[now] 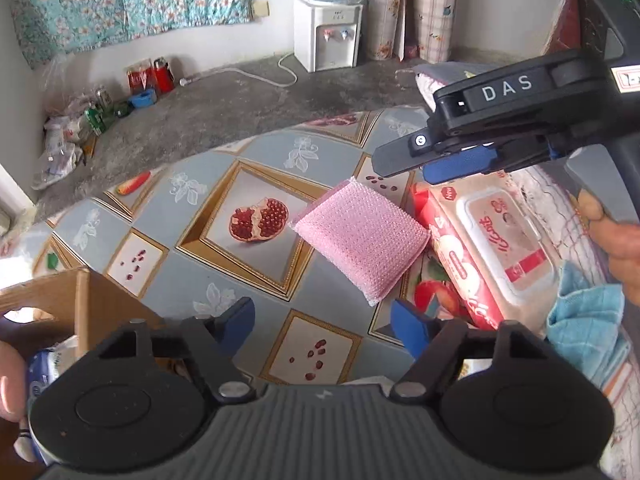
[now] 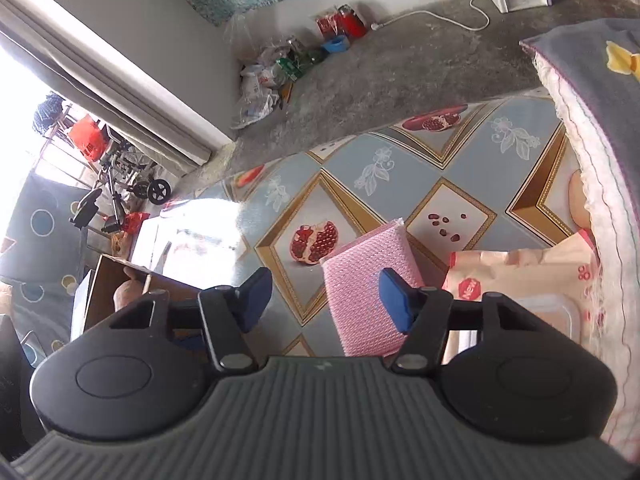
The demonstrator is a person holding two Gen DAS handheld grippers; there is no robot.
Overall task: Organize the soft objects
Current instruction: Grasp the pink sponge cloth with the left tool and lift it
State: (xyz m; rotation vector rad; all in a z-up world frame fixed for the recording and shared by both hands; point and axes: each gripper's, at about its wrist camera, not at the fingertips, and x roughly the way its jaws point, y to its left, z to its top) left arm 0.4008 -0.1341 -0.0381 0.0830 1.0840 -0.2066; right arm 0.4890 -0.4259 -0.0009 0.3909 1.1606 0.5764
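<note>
In the left wrist view, one pink sponge [image 1: 362, 240] is seen on the desk [image 1: 256, 200], ahead of the left gripper [image 1: 324, 322], whose blue pads stand apart and empty. One wipes pack [image 1: 486, 248] and one blue cloth [image 1: 586, 312] lie beside it. The right gripper [image 1: 436, 168] is seen above; its state cannot be told here. In the right wrist view, the sponge is just ahead of the right gripper, whose pads stand apart; a cardboard box [image 2: 120, 292] is shown at the left.

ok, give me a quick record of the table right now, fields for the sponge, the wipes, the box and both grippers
sponge: pink sponge flat on the patterned table, beside the wipes
wipes: red and white pack, lid up, right of the sponge
cloth: blue cloth at the pack's near end
box: cardboard box at the table's left edge
left gripper: open, empty, above the table, near the sponge
right gripper: open, empty, its right finger in front of the sponge; no contact that I can tell
</note>
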